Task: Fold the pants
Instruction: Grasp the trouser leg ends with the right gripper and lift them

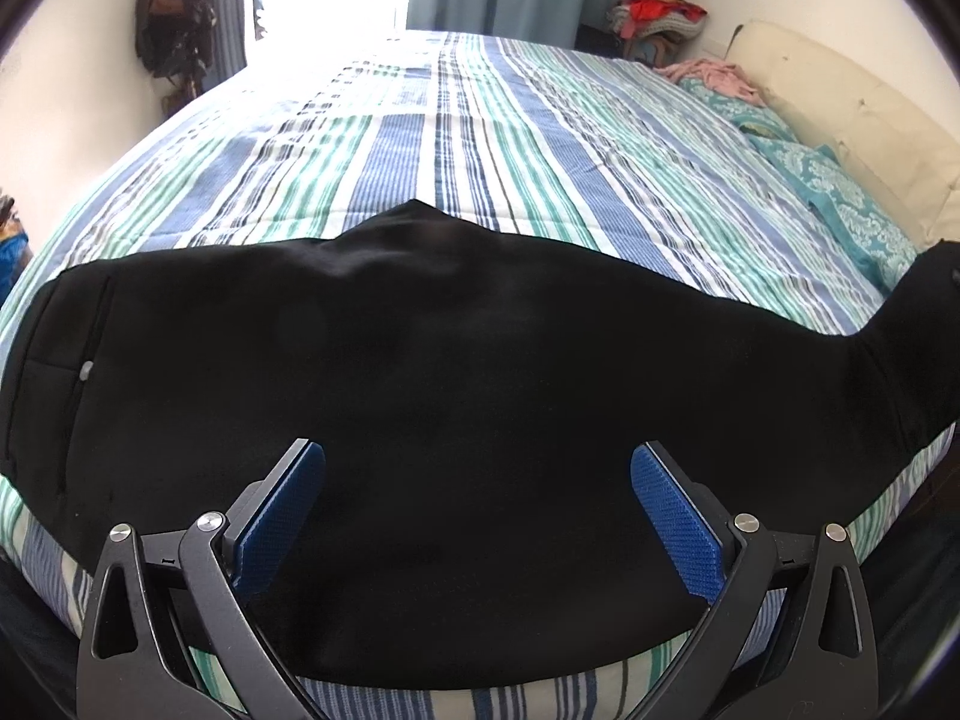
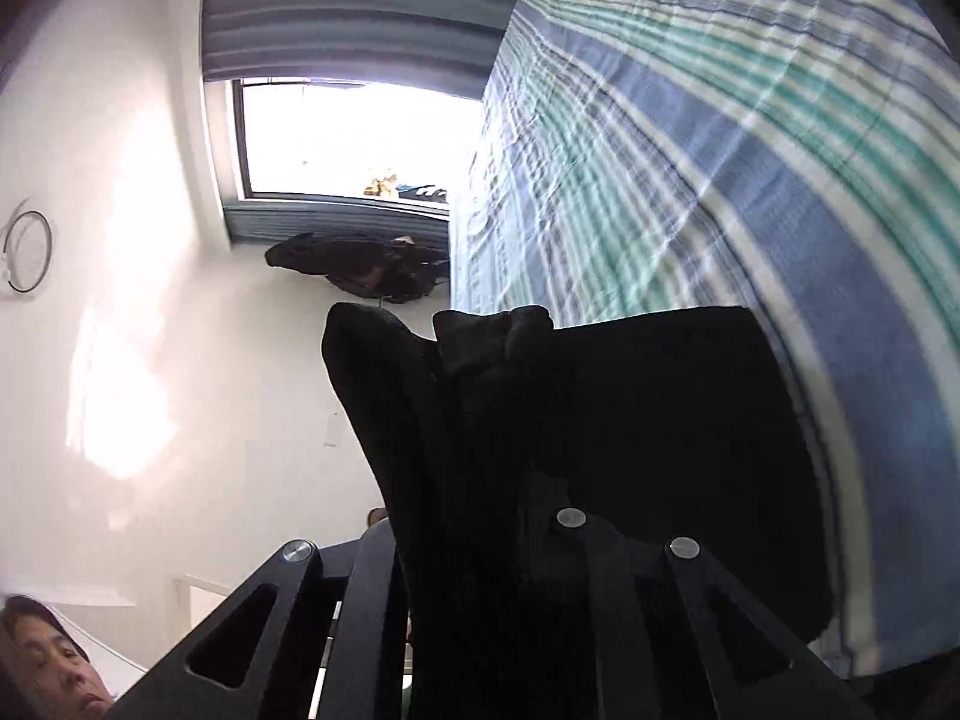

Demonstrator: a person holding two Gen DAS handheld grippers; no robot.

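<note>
Black pants (image 1: 456,360) lie spread across the near edge of the striped bed (image 1: 480,132), waistband and pocket at the left. My left gripper (image 1: 477,468) hovers just above the middle of the pants, open, blue pads (image 1: 675,516) wide apart, nothing between them. At the far right the pants rise off the bed (image 1: 918,324). In the right wrist view, rolled sideways, my right gripper (image 2: 480,516) is shut on a bunched fold of the black pants (image 2: 540,396), which covers its fingertips.
Teal patterned pillows (image 1: 840,192) and a cream headboard (image 1: 840,114) run along the right side of the bed. Pink clothes (image 1: 714,75) lie at its far corner. A bright window (image 2: 354,138), curtains and a hanging dark bag (image 1: 174,24) are beyond. The bed's front edge is just below the pants.
</note>
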